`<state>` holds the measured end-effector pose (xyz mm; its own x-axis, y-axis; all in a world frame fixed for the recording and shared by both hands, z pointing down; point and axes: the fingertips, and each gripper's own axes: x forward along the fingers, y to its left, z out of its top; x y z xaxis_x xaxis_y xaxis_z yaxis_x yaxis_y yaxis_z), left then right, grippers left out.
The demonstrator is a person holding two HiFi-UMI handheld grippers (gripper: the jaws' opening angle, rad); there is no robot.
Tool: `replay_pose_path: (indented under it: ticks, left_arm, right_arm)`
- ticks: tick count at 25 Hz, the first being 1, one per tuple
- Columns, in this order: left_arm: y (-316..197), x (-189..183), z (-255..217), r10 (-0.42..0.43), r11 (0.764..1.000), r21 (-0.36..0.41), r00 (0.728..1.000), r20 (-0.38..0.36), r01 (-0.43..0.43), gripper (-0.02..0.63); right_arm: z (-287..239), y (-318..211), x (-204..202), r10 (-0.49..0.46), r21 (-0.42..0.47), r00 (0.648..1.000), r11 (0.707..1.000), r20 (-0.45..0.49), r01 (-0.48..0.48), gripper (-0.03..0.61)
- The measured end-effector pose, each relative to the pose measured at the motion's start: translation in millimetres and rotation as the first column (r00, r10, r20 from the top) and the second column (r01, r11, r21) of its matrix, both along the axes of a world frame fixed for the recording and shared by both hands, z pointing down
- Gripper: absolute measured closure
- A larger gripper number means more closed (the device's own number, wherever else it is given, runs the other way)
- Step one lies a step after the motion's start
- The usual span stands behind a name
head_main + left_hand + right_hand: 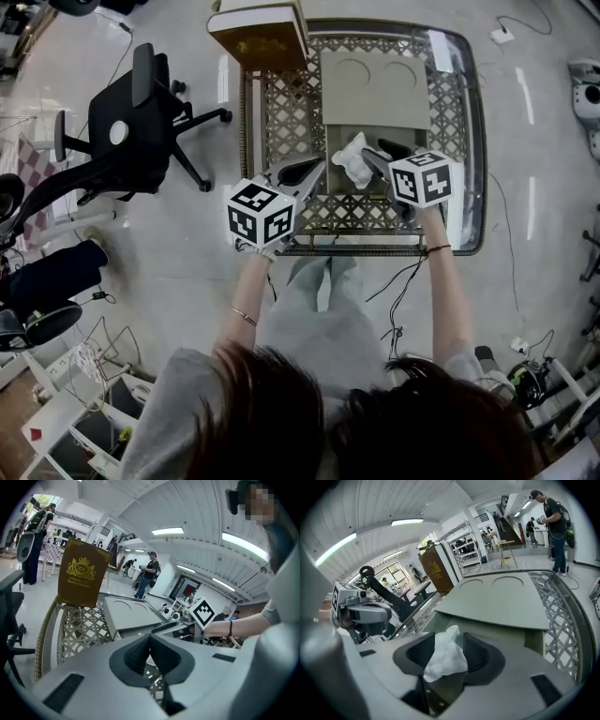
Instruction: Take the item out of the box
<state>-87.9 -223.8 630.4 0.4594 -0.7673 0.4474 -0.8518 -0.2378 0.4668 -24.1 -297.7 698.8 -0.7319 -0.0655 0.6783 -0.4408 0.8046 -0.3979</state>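
Crumpled white item [354,159] (tissue-like) lies at front of the open grey box [375,94].

Long ceiling strips [168,530] lit my table [473,141] brightly and evenly, leaving pale glare streaks on its glass and on the floor [187,234] beside it; shadows there were soft. Both gripper views bulged around the table, corners black, and my left gripper [150,638] and right gripper [450,641] looked blurred close up.

A lab hall, shown by office chair [131,122] and strip lights [168,530].
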Motion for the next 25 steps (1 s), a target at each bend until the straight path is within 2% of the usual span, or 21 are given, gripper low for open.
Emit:
replay_pose_path:
  ticks: [4, 13, 25]
  left_arm:
    - [-1, 2, 8, 0.003, 1.0, -0.014, 1.0, -0.006, -0.004, 0.597]
    - [3, 5, 20, -0.007, 0.999, -0.045, 1.0, -0.024, 0.006, 0.597]
    - [3, 8, 25, -0.017, 0.998, -0.059, 0.999, -0.035, 0.015, 0.597]
  right_arm:
    - [18, -1, -2, -0.025, -0.025, 0.999, 0.999, -0.041, 0.024, 0.37]
    - [37, 3, -5, -0.057, -0.077, 0.994, 0.996, -0.092, 0.05, 0.37]
    - [41, 2, -5, -0.09, -0.059, 0.986, 0.995, -0.142, 0.083, 0.436]
